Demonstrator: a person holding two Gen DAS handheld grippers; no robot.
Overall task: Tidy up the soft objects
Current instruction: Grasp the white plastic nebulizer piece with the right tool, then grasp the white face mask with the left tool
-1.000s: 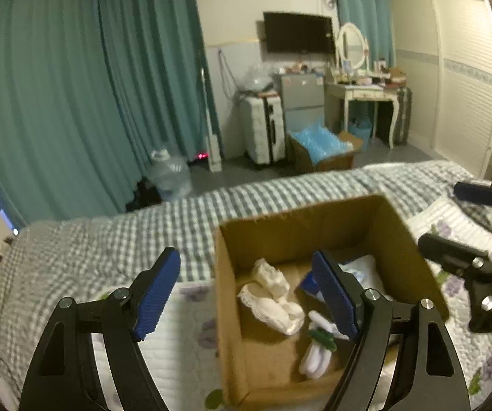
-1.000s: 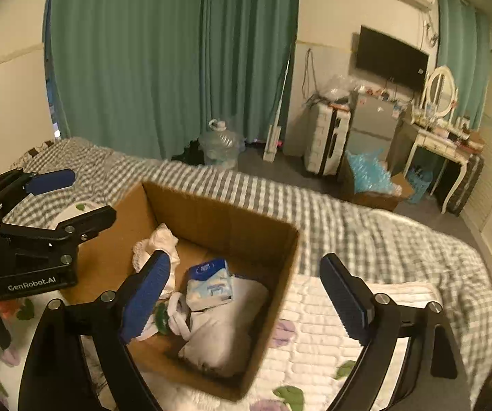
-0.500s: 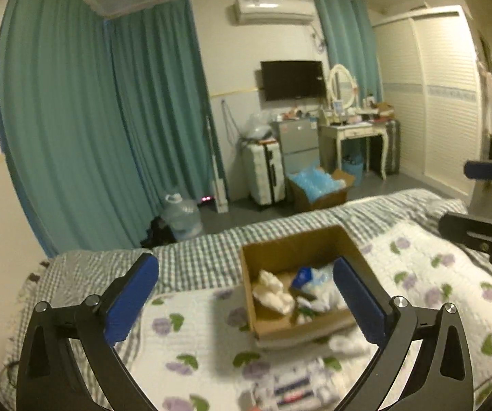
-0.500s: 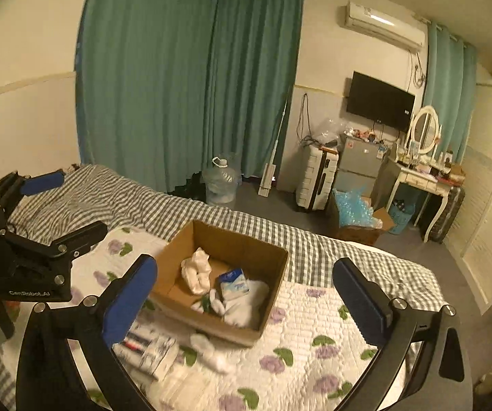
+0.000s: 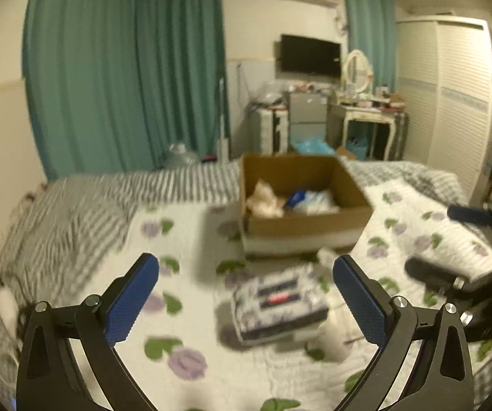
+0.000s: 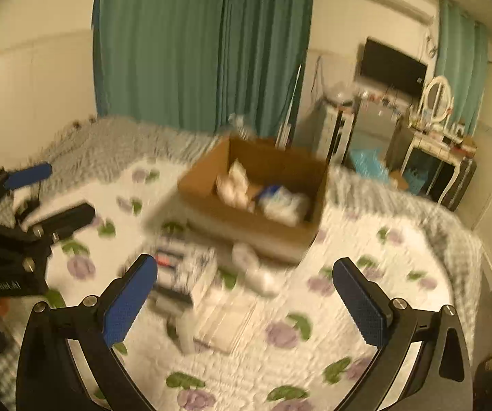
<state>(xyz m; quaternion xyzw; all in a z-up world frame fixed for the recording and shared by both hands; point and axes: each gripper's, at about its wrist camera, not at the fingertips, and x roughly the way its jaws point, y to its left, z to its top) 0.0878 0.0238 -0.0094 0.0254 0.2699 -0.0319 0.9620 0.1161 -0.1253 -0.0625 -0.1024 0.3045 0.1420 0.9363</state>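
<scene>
A brown cardboard box (image 5: pixel 352 202) (image 6: pixel 211 202) sits on the bed and holds white cloth items (image 5: pixel 263 200) and a blue-and-white soft pack (image 5: pixel 311 202). A printed tissue pack (image 5: pixel 277 299) (image 6: pixel 184 270) lies on the quilt in front of the box. A small white soft item (image 6: pixel 258 270) lies beside it. My left gripper (image 5: pixel 246 294) is open and empty above the quilt, just short of the tissue pack. My right gripper (image 6: pixel 246 294) is open and empty, with the pack between its fingers' line of sight. Both views are blurred.
The bed has a white floral quilt (image 5: pixel 184 359) over a grey checked cover (image 5: pixel 85 212). Teal curtains (image 5: pixel 126 68), a suitcase, a dresser (image 5: pixel 366 120) and a wardrobe (image 5: pixel 451 102) stand beyond the bed. A flat white pack (image 6: pixel 222 322) lies near the tissue pack.
Both grippers have pulled back from the box and dropped lower toward the quilt. The tissue pack in front of the box now sits close ahead. Both stay open.
</scene>
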